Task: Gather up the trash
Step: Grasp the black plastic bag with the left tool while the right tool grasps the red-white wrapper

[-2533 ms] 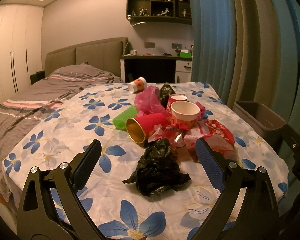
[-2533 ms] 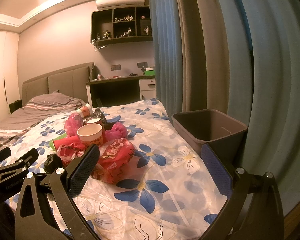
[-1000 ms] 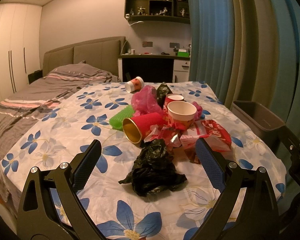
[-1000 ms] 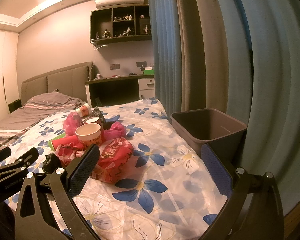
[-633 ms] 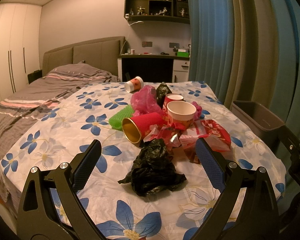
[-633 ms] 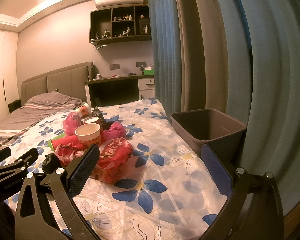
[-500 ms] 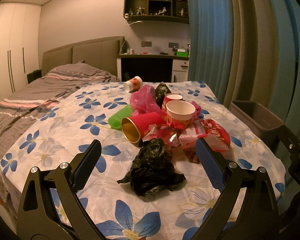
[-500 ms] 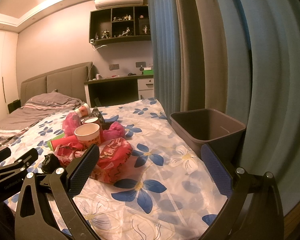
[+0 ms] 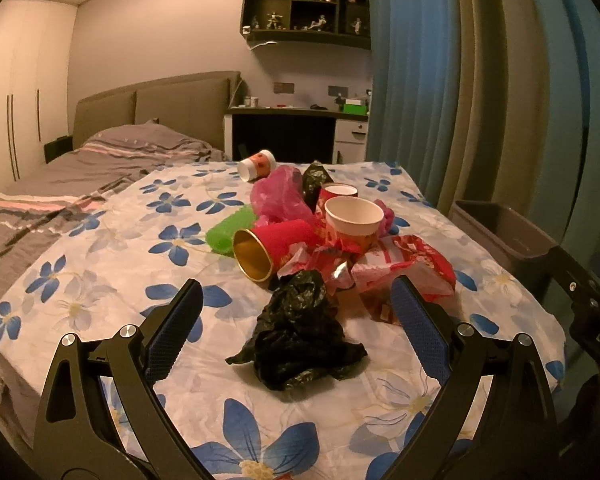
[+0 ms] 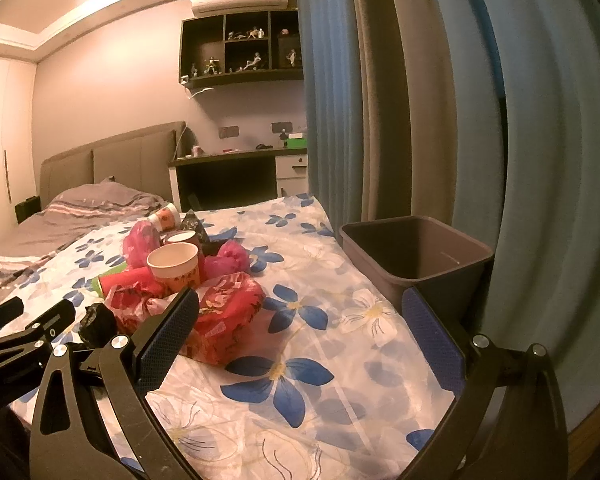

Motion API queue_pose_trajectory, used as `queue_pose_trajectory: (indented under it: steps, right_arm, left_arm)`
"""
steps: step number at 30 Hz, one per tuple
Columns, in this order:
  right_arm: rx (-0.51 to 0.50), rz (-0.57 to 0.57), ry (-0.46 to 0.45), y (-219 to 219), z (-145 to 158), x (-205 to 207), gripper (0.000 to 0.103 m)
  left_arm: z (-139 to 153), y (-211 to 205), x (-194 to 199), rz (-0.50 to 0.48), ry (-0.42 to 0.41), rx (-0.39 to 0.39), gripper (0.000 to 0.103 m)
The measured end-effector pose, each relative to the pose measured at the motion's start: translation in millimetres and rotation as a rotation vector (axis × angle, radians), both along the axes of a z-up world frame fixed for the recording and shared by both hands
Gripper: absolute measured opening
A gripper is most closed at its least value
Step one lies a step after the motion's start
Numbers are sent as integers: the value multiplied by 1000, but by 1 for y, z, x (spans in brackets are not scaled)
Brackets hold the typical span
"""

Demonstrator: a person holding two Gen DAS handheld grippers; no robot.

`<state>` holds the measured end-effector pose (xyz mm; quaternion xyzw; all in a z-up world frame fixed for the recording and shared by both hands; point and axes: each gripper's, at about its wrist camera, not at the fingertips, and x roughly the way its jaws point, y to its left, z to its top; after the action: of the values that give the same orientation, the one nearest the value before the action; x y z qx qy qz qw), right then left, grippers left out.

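Observation:
A heap of trash lies on the flowered sheet (image 9: 172, 240): a crumpled black bag (image 9: 300, 332) nearest, a red cup with a gold inside (image 9: 272, 248) on its side, an upright paper cup (image 9: 354, 220), red wrappers (image 9: 404, 264), a pink bag (image 9: 280, 196), a green piece (image 9: 230, 230). My left gripper (image 9: 296, 320) is open and empty, just short of the black bag. My right gripper (image 10: 300, 328) is open and empty above the sheet, with the red wrapper (image 10: 228, 312) at its left finger. A grey bin (image 10: 416, 256) stands at the bed's right edge.
Another paper cup (image 9: 256, 165) lies on its side at the far end of the sheet. Blue and grey curtains (image 10: 420, 100) hang right behind the bin. A grey blanket (image 9: 60, 192) covers the bed to the left. A desk (image 9: 292, 128) stands beyond.
Both views have drifted back slightly, so the trash heap sits a little farther from the left gripper. Both grippers stay open and nothing was picked up.

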<state>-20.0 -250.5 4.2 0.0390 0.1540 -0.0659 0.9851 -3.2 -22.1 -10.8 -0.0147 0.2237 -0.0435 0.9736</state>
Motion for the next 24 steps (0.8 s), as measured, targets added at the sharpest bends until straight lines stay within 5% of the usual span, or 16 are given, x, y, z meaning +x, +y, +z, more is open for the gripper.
queue_pose_trajectory:
  steps: [10, 24]
  right_arm:
    - [-17, 108, 24, 23, -15, 21, 91]
    - [-79, 244, 170, 71, -43, 74, 56]
  left_arm:
    - [-6, 19, 10, 22, -2, -8, 93]
    - [-20, 43, 21, 39, 29, -33, 93]
